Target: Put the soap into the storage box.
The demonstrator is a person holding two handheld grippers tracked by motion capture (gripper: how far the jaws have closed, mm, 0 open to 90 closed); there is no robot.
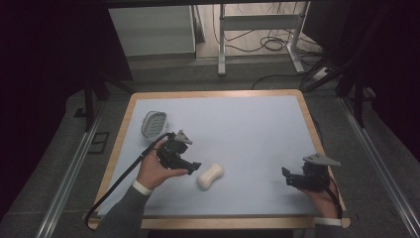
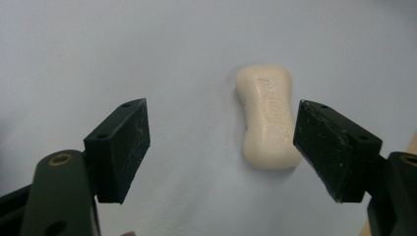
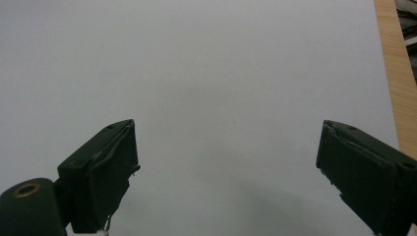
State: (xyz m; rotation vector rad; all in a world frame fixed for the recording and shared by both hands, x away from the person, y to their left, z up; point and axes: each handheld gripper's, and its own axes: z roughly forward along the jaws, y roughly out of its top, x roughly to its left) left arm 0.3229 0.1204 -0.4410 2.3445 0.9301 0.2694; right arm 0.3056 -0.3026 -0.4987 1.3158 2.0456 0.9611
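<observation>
a: your left tongs (image 2: 221, 147) are spread wide with nothing in them; the soap bar (image 2: 265, 115) lies flat on the counter (image 1: 247, 129) just ahead, near the one jaw that covers its edge.

b: and the lettering on it?

a: pressed in, too blurred to read. your right tongs (image 3: 228, 167) gape empty over bare counter. the dish (image 1: 154, 123) at far left looks ribbed, perhaps.

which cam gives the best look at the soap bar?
Left gripper view: the soap bar lies close, embossed lettering visible, by the right-hand jaw. High view shows it small beside the left gripper.
</observation>
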